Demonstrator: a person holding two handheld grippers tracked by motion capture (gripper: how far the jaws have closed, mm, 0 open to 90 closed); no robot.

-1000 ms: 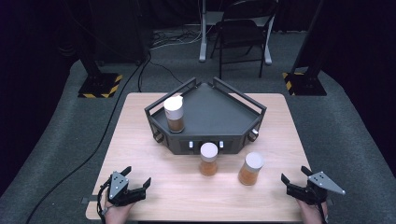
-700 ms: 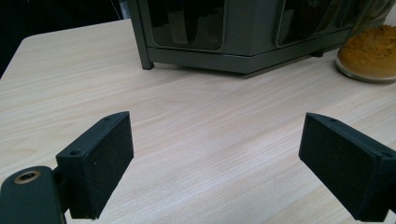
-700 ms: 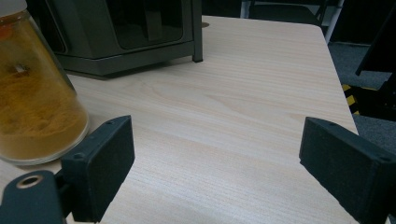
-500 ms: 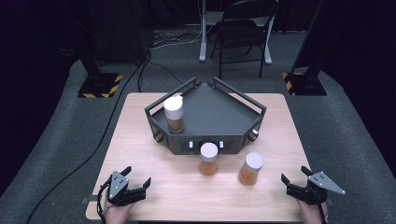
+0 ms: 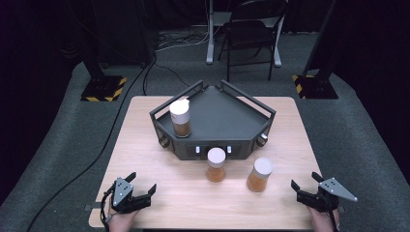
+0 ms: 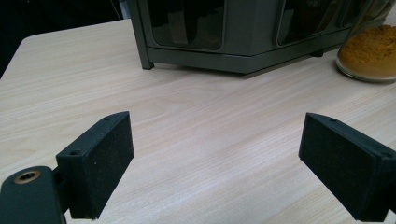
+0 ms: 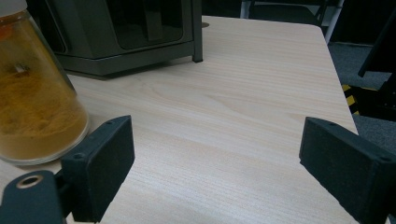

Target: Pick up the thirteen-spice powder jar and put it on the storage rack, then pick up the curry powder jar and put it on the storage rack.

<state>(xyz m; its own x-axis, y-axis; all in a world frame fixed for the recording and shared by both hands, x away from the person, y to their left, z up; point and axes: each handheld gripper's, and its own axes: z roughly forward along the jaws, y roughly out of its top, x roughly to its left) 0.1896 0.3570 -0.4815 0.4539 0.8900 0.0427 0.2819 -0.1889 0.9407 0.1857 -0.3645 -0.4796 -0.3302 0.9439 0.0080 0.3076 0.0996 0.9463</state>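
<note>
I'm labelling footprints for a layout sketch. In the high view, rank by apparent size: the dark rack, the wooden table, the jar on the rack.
1. Wooden table, largest.
2. Dark rack.
3. Jar on the rack, smallest.

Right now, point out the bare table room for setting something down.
Free: the table left of the dark rack, the strip right of it, and the near edge between left gripper and right gripper. Crowded: in front of the rack, around two jars.
</note>
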